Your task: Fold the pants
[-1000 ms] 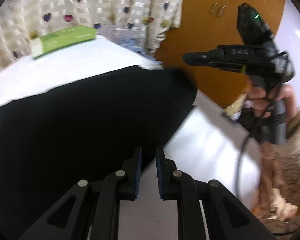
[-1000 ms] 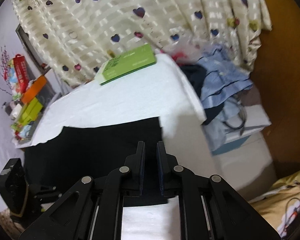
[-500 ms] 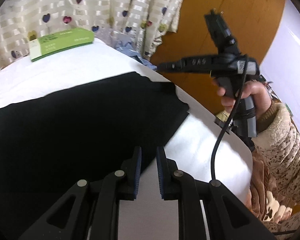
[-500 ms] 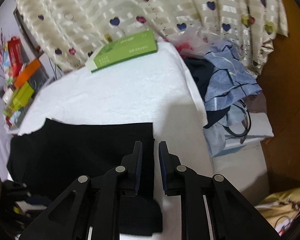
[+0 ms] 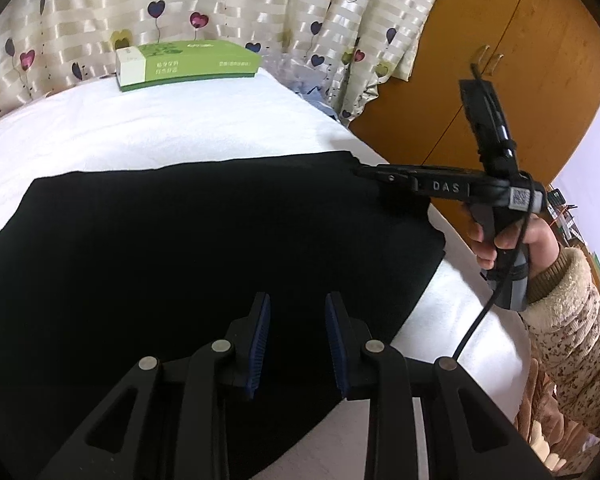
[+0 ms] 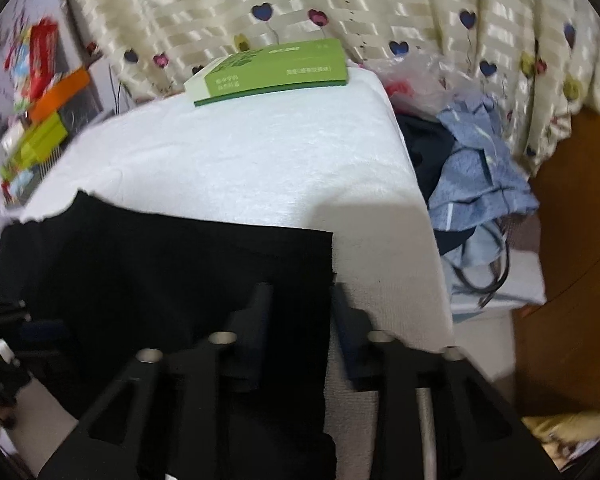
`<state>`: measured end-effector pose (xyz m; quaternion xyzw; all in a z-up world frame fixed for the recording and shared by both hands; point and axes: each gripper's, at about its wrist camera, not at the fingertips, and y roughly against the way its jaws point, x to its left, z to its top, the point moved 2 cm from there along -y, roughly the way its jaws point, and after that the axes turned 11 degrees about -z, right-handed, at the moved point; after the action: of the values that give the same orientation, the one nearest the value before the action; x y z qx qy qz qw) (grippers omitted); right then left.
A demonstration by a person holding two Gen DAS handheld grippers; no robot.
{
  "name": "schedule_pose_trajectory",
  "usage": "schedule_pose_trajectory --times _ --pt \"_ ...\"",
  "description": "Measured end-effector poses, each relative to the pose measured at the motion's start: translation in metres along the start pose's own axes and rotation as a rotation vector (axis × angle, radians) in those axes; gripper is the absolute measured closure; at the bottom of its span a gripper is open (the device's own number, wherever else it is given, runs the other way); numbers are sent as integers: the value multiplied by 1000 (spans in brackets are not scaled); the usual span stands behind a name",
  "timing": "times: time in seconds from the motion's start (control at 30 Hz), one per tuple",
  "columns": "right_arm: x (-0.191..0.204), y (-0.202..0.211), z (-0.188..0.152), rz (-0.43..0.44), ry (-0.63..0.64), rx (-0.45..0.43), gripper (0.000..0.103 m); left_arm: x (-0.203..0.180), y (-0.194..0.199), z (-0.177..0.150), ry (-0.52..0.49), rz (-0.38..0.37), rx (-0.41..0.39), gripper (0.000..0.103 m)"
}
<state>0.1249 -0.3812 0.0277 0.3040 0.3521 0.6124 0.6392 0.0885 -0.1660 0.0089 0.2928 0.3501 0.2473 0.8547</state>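
Both grippers hover spread over black pants (image 5: pixel 204 248); left gripper (image 5: pixel 296 336) and right gripper (image 6: pixel 298 316) hold nothing. A shallow pinch beneath the fingers may catch one layer, skewing the fold.

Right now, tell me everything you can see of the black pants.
The black pants lie spread flat on the white cloth-covered table, plain dark fabric, matte, with no seams or details readable. They look folded into a broad, roughly rectangular slab with straight edges. The left gripper sits open over the near part; the right gripper sits open across their right edge. Whether either touches the fabric is unclear. The green box stands well apart.
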Motion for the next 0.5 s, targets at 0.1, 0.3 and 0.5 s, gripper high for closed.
schedule_pose_trajectory --times 0.1,0.3,0.5 --pt "-4 2 1 20 -12 -10 93 0 -1 0 0 0 0 72" --pt "-11 15 5 -7 -22 -79 101 2 -1 -1 1 -7 -4 72" --pt "-12 17 20 -27 -28 -117 101 3 0 -1 3 -6 -7 72"
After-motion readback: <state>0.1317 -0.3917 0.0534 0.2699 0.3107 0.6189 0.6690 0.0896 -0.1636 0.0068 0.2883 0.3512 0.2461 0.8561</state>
